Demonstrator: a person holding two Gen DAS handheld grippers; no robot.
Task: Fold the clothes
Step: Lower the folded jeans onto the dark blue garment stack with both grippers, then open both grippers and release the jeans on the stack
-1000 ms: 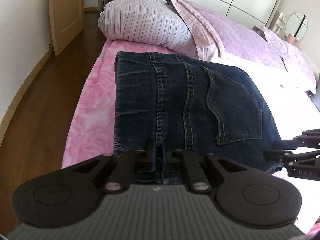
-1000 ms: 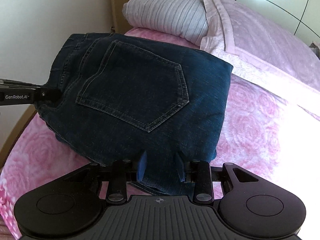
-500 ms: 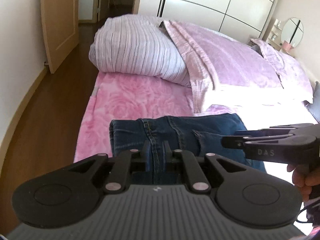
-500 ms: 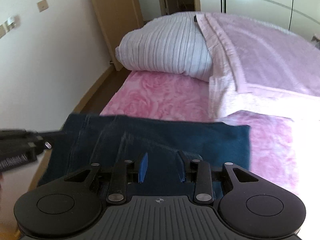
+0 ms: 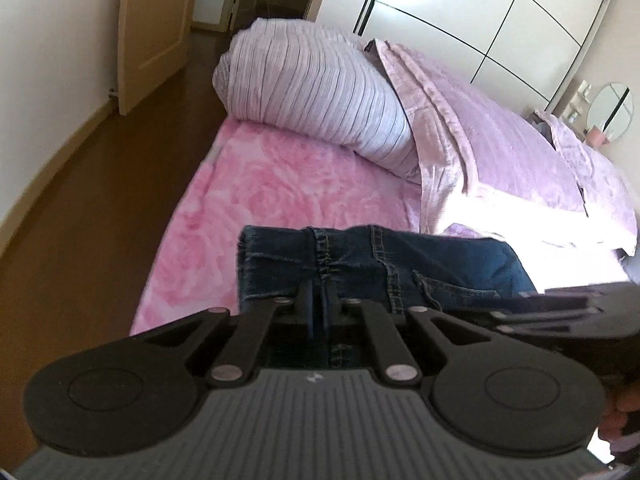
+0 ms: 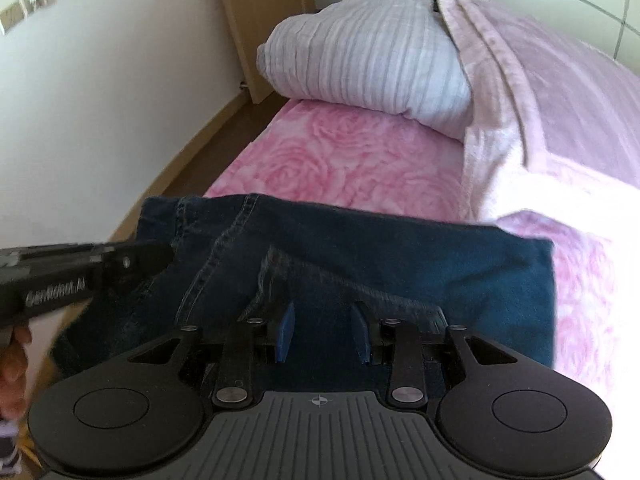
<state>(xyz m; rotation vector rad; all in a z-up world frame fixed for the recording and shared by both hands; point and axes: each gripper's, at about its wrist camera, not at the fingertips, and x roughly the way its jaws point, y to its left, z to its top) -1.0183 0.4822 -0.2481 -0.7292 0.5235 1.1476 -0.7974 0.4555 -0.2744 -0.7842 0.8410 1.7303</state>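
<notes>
Folded dark blue jeans (image 5: 440,264) hang lifted over the near end of the pink rose bedsheet (image 5: 280,184). My left gripper (image 5: 320,296) pinches the stitched seam at their left edge, its jaws closing tight on the denim. In the right wrist view the jeans (image 6: 400,260) spread across the lower middle, back pocket partly visible. My right gripper (image 6: 323,320) grips the thick folded edge, with denim filling the gap between its blue pads (image 6: 286,332). Each gripper shows in the other's view: the right gripper (image 5: 560,304) at the jeans' right side, the left gripper (image 6: 160,256) at their left.
A striped grey-white bolster of bedding (image 5: 312,92) lies across the bed's far end, with a lilac blanket (image 5: 520,152) to its right. Wooden floor (image 5: 80,220), a wall and a door (image 5: 156,20) run along the left. White wardrobes stand behind.
The jeans have come up off the sheet and drawn back towards both cameras. They now fill less of each view, and the pink sheet beyond them is uncovered.
</notes>
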